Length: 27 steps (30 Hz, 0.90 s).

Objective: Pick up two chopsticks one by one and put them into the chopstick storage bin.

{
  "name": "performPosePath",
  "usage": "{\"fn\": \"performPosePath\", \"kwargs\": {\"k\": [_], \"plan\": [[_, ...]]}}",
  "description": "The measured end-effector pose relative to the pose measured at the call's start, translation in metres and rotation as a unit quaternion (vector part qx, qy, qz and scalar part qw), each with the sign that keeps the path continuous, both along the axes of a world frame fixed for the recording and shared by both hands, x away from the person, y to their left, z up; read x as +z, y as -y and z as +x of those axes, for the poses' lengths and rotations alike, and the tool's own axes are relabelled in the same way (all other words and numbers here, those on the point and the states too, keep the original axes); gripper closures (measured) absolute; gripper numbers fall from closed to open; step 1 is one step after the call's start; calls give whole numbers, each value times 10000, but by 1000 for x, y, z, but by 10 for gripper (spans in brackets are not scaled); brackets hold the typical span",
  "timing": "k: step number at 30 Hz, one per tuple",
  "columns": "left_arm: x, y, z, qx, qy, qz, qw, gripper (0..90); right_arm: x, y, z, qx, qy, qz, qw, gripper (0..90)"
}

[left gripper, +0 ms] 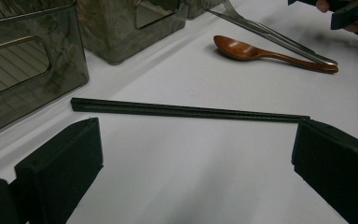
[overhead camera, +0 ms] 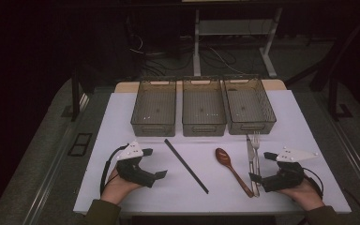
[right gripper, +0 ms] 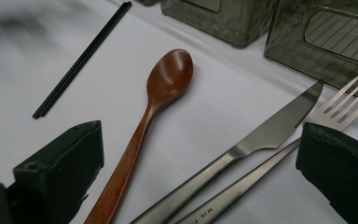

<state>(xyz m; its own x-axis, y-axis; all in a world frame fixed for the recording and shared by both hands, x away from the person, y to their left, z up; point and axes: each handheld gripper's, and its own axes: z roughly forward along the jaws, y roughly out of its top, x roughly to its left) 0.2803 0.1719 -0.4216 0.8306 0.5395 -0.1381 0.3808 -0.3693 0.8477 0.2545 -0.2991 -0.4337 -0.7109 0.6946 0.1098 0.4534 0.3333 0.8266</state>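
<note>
A: From the high view, the left gripper (overhead camera: 153, 164) is lying low on the white table (overhead camera: 122, 117), jaws standing wide apart and holding nothing. The black chopsticks (overhead camera: 186, 165) are lying diagonally just beside it, toward the table's middle, not touching it.

B: The left gripper view is adding detail: the chopsticks (left gripper: 186, 111) are crossing the frame just beyond the two black pads (left gripper: 60, 163), apart from them, with bare table between.

A: The right gripper (overhead camera: 261, 166) is also resting low, jaws spread wide, gripping nothing. The knife (overhead camera: 250, 157) and fork (overhead camera: 256, 154) are lying side by side, running between its jaws in the high view.

B: The right gripper view is showing what the high view is blurring: the knife's (right gripper: 242, 149) serrated tip and the fork's (right gripper: 270, 168) tines, both handles passing between the pads without contact that I can confirm. The wooden spoon (right gripper: 144, 126) is lying beside the near pad.

A: The high view alone is giving the layout: three clear bins (overhead camera: 203, 107) standing in a row at the far edge, spoon (overhead camera: 232, 168) sitting between chopsticks and knife.
</note>
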Motion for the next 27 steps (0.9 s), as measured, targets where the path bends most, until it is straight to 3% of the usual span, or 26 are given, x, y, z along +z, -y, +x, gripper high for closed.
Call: {"fn": "performPosePath", "kwargs": {"k": [6, 15, 26, 27], "plan": [[0, 2, 0, -14, -16, 12, 10000, 32, 0, 1, 0, -7, 6, 28, 10000, 1], [0, 6, 3, 27, -39, 10, 10000, 160, 0, 1, 1, 24, 21, 74, 10000, 1], [1, 23, 3, -344, -92, -85, 9993, 486, 2, -1, 1, 27, 15, 76, 10000, 1], [1, 25, 4, -386, -103, -81, 9992, 486, 2, -1, 1, 27, 15, 76, 10000, 1]]}}
